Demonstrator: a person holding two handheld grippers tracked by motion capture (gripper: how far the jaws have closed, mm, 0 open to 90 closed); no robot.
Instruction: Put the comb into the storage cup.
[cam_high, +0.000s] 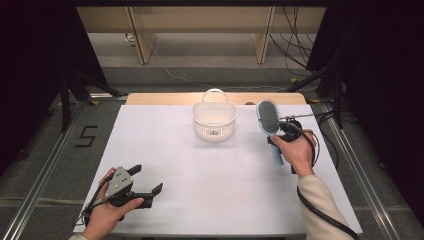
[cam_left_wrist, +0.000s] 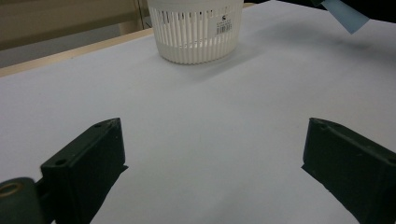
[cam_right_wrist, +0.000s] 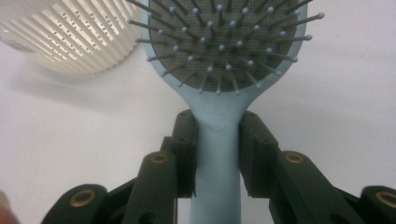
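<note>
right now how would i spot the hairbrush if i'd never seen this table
Start at the white table and find the white slatted basket near its far edge. Just right of it, the right gripper clamps the hairbrush by its neck. It is the one pale blue thing, with a grey bristle pad.

You are wearing a cream sleeve on your right arm, and a black cable is trailing along it. Your left gripper is showing two flat black jaws with chamfered tips and small screw holes, and it is carrying a grey three-cornered plate dotted with dark screws. Your right gripper is showing matt black linkage arms with brass-coloured bushings at the pivots, and ribbed black pads are lining its inner faces.
</note>
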